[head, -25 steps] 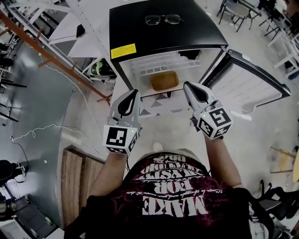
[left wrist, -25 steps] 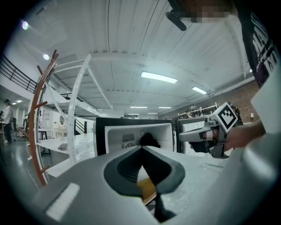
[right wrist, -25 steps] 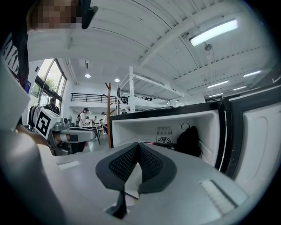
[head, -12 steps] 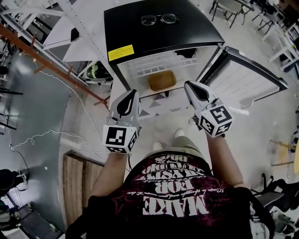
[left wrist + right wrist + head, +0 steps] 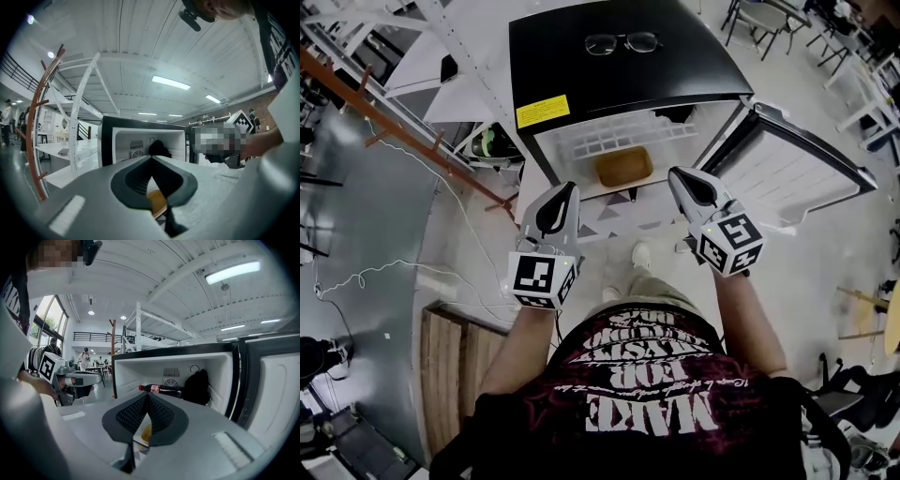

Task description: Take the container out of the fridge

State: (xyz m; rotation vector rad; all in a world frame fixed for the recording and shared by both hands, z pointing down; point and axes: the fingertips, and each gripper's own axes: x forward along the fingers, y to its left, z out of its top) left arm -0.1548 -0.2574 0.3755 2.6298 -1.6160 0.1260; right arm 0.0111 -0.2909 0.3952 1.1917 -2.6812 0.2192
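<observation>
**Two hand-held grippers, both closed on nothing, in front of an open fridge**

Left gripper (image 5: 568,188) and right gripper (image 5: 676,174): jaws together, empty, held short of the fridge (image 5: 628,80). Item sought: container (image 5: 623,166), shallow, amber-brown, round-cornered, on a white shelf near the front edge, in line with the gap between the two grippers. Probably light, stiff plastic with smooth walls that may slip; best pinched at the near rim or by its short sides. Contents cannot be told. Also stored, towards the back: bottle (image 5: 161,389) lying on its side, black bag (image 5: 197,386).
</observation>
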